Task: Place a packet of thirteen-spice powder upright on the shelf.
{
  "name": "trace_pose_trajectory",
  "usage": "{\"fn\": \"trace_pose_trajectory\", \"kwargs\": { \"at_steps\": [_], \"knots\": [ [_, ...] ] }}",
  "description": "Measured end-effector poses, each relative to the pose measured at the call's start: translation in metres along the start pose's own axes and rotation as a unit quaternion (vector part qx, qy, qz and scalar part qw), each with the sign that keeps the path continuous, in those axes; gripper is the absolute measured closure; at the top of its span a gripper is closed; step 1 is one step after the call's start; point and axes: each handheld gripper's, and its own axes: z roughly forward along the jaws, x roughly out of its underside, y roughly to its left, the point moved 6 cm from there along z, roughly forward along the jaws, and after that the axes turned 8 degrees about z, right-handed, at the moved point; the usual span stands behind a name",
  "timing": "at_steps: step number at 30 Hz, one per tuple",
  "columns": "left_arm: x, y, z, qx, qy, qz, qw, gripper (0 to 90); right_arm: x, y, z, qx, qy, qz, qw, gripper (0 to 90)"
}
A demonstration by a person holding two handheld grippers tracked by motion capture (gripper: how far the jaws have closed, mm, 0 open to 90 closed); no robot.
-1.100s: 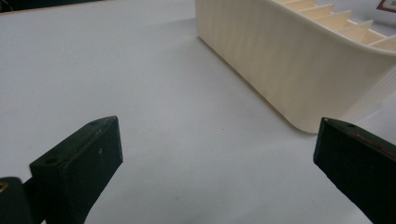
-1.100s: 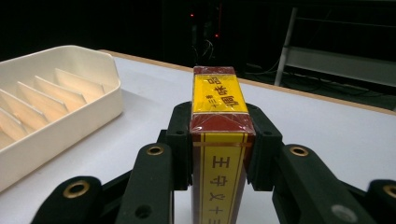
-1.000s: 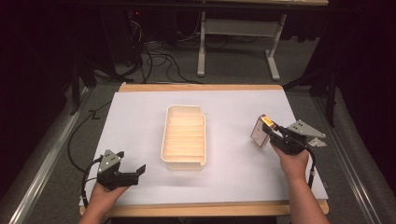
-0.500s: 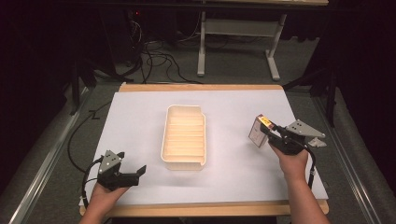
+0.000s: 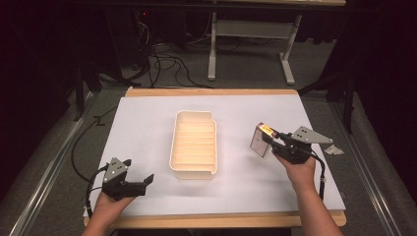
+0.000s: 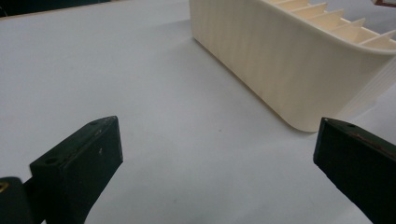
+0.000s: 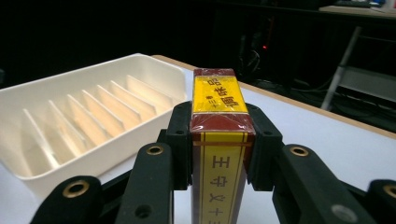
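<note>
Cardboard pack [image 7: 219, 140], red/yellow, pinched upright btwn right gripper [image 7: 219, 140] jaws on its broad faces; looks light, stiff, prob. slick film, so grip mid-sides. Tray [image 7: 70, 121] beside it. Left gripper [image 6: 210, 158] spread, nothing held.

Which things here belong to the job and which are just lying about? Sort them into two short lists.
Part of the job, as far as I can judge:
- small box, clamped in the right tongs
- cream slotted tray, empty
- left tongs, open, near the tray

Just lying about:
- crumpled scrap at the table's right edge
- cables on the floor
</note>
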Motion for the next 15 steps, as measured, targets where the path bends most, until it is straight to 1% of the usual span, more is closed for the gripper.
{"fn": "trace_pose_trajectory", "kwargs": {
  "at_steps": [3, 6, 7, 8, 9, 11, 13, 14, 15],
  "knots": [
    [0.001, 0.001, 0.000, 0.000, 0.003, 0.002, 1.0000, 1.8, -0.003, 0.009, 0.005, -0.013, 0.003, -0.006, 0.9999, 68.4],
    [0.000, 0.001, 0.000, 0.001, 0.002, 0.002, 1.0000, 1.8, -0.005, 0.016, 0.009, -0.031, 0.001, -0.002, 0.9995, 68.4],
    [0.000, 0.001, 0.000, 0.001, 0.002, 0.002, 1.0000, 1.8, -0.006, 0.018, 0.010, -0.032, 0.002, -0.006, 0.9995, 68.4],
    [0.001, 0.000, 0.000, 0.001, 0.003, 0.000, 1.0000, 1.8, -0.007, 0.020, 0.012, -0.037, 0.002, -0.002, 0.9993, 68.4],
    [0.002, 0.001, 0.000, 0.003, 0.006, 0.003, 1.0000, 1.8, -0.008, 0.021, 0.014, -0.040, 0.001, -0.007, 0.9992, 68.4],
    [0.002, 0.000, 0.000, 0.004, 0.006, 0.004, 1.0000, 1.8, -0.009, 0.025, 0.017, -0.050, 0.001, -0.001, 0.9988, 68.4],
    [0.001, 0.000, 0.000, 0.004, 0.005, 0.000, 1.0000, 1.8, -0.009, 0.028, 0.020, -0.058, 0.007, -0.003, 0.9983, 68.5],
    [0.001, 0.000, -0.001, 0.004, 0.004, 0.001, 1.0000, 1.8, -0.010, 0.029, 0.023, -0.060, 0.008, -0.009, 0.9981, 68.4],
    [0.002, 0.000, -0.001, 0.004, 0.004, 0.001, 1.0000, 1.8, -0.012, 0.033, 0.027, -0.072, 0.009, -0.015, 0.9973, 68.5]
  ]
}}
